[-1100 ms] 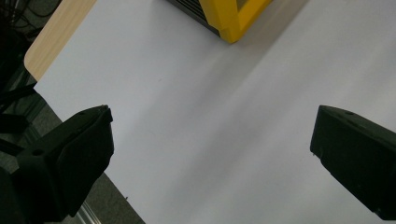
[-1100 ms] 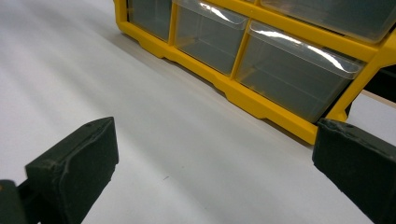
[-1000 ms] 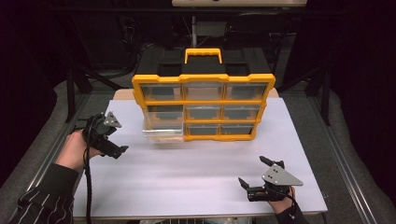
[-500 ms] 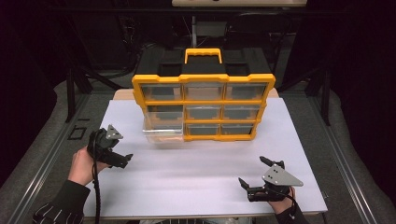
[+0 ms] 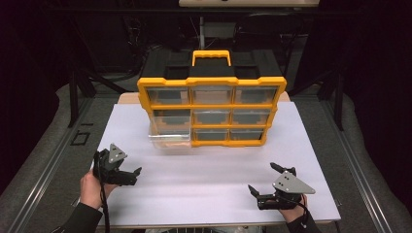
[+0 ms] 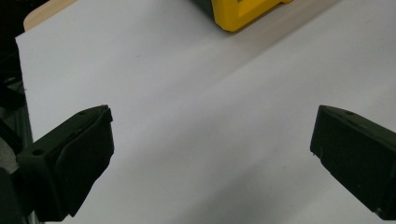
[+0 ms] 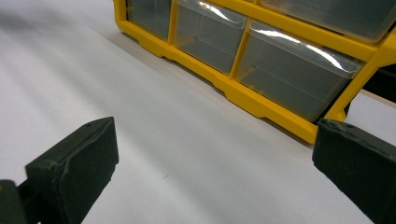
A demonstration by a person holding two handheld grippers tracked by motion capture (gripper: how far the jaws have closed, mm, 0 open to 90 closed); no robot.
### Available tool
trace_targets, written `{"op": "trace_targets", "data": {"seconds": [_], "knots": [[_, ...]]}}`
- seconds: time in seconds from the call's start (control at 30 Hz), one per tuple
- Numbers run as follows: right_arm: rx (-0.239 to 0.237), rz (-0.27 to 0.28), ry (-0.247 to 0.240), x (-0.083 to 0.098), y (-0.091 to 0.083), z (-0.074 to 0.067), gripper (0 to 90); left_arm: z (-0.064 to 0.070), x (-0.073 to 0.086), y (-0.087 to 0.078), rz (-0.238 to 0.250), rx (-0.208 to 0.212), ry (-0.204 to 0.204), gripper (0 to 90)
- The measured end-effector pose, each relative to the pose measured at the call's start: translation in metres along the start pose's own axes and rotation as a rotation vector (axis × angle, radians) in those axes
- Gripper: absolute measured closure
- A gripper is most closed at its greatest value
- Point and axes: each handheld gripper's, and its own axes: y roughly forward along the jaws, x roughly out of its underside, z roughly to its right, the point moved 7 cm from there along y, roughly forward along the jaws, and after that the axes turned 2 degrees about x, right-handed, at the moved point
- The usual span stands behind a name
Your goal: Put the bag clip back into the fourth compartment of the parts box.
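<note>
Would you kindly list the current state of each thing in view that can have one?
Left tongs: open, empty, low over the white sheet.
Right tongs: open, empty, near the table's front edge.
Organizer: upright on the table, handle on top.
Bottom-left drawer: pulled partway out.
Other drawers: pushed in.

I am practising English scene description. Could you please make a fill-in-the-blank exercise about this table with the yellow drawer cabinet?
1. The yellow plastic drawer cabinet has ___ rows of clear drawers.
2. The one clear plastic drawer pulled out is in the ___ column.
3. The jaws of the left gripper and the right gripper are ___.
4. Both grippers are over the ___ table sheet.

Missing words: three; left; open; white
</note>
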Motion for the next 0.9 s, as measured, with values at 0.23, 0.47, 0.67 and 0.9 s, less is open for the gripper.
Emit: {"op": "trace_targets", "data": {"seconds": [0.23,0.47,0.67,0.9], "knots": [[-0.002,-0.003,-0.004,0.0,0.002,-0.001,0.0,0.01,0.007,-0.002,0.059,-0.009,-0.024,0.1],[-0.002,-0.003,-0.003,0.0,0.001,0.0,0.1,0.017,0.013,-0.005,0.114,-0.034,-0.043,0.1],[-0.005,-0.006,0.001,0.001,0.002,-0.001,0.0,0.026,0.024,-0.009,0.146,-0.031,-0.071,0.1],[-0.004,-0.007,0.003,0.003,0.003,-0.001,0.0,0.029,0.031,-0.013,0.147,-0.03,-0.064,0.1]]}}
